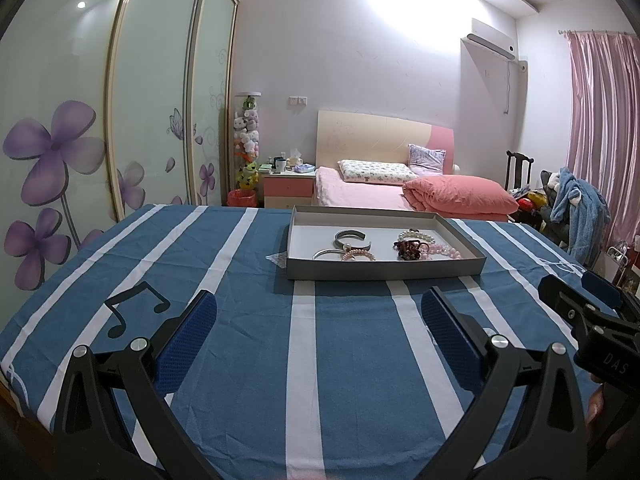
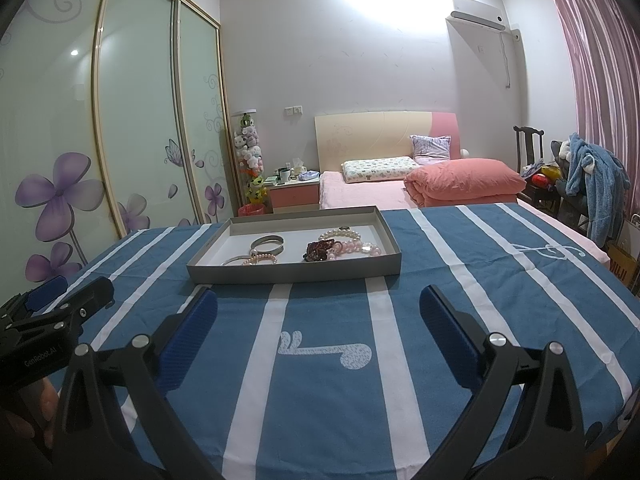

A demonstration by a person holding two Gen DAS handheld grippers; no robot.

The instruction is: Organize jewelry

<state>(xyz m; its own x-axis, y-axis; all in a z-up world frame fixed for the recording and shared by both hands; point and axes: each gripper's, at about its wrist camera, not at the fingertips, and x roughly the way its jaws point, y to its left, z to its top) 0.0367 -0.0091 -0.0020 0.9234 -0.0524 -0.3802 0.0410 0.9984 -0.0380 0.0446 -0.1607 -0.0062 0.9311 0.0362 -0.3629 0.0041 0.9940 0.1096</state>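
Blue cloth with white stripes [image 1: 352,360] covers the table. A flat grey tray [image 1: 384,269] sits on it, toward the far side. The tray holds the jewelry. On the left side of the tray is a silver bangle [image 1: 351,237]. A thinner silver bangle [image 1: 326,254] lies near the front wall, and a pink bead bracelet [image 1: 359,256] touches it. On the right side is a white pearl bracelet [image 1: 416,235]. In front of it lies a dark red bead bracelet [image 1: 407,249], and a string of pale pink beads [image 1: 442,250] sits just beside it. These pieces are bunched close together.

The left claw [image 1: 318,332] is on the near side of the tray, above the cloth. Its two blue pads are spread wide and hold nothing. The right claw [image 2: 318,332] is also on the near side, well apart from the tray. Its pads are spread wide too, with nothing between them. Each claw shows at the edge of the other's view.

Far behind the table is a bed [image 1: 360,194] with a pink blanket [image 1: 460,196]. A closet with purple flowers [image 1: 52,152] is on the left.
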